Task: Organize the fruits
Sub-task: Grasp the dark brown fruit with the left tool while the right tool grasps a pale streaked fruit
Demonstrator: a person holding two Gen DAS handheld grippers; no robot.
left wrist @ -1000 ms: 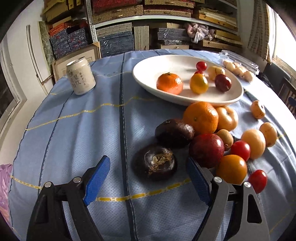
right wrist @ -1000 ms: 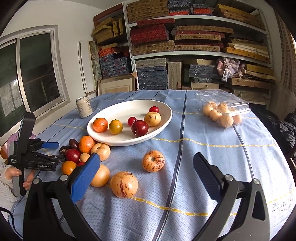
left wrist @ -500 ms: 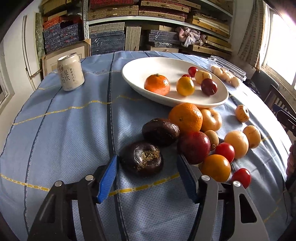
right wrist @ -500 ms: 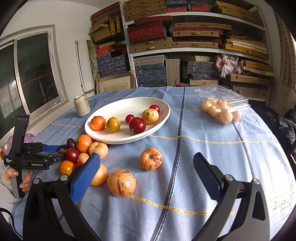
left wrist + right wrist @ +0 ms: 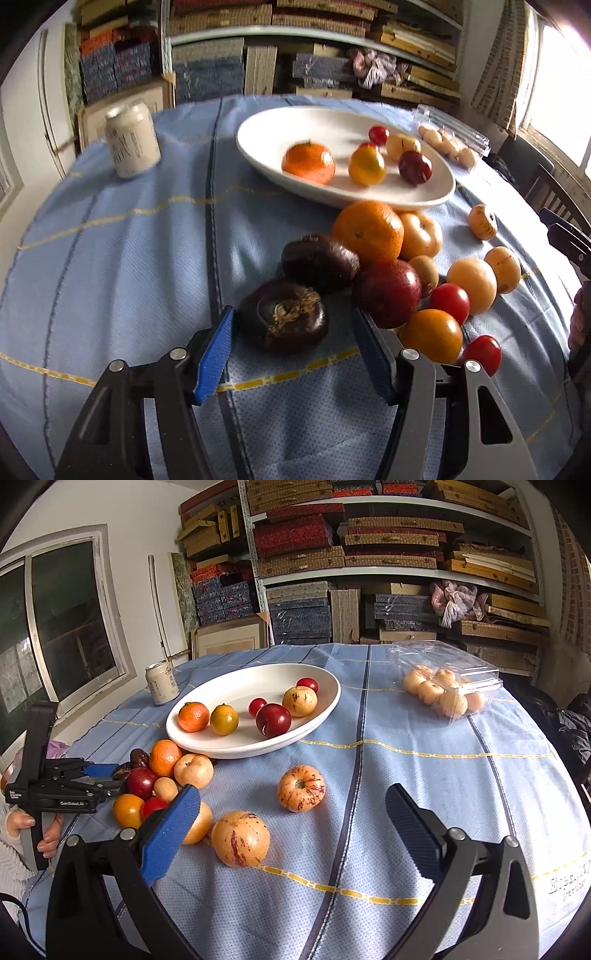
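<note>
Sitting far left on the blue-clothed tabletop [image 5: 110,266], a pale can [image 5: 132,139] is seen upright. Next, the left claw [image 5: 291,345] is spotted low over the cloth, its blue pads set either side of a dark brown fruit [image 5: 283,314]; the left pad is right against the skin, the right pad is kept apart, so nothing is pinched. Behind, a white dish [image 5: 332,125] is loaded with six fruits. Rightward, a cluster of loose fruit [image 5: 388,258] is piled just beside the dish. Finally, the right claw [image 5: 291,825] is held spread wide and empty above a speckled fruit [image 5: 241,837].
</note>
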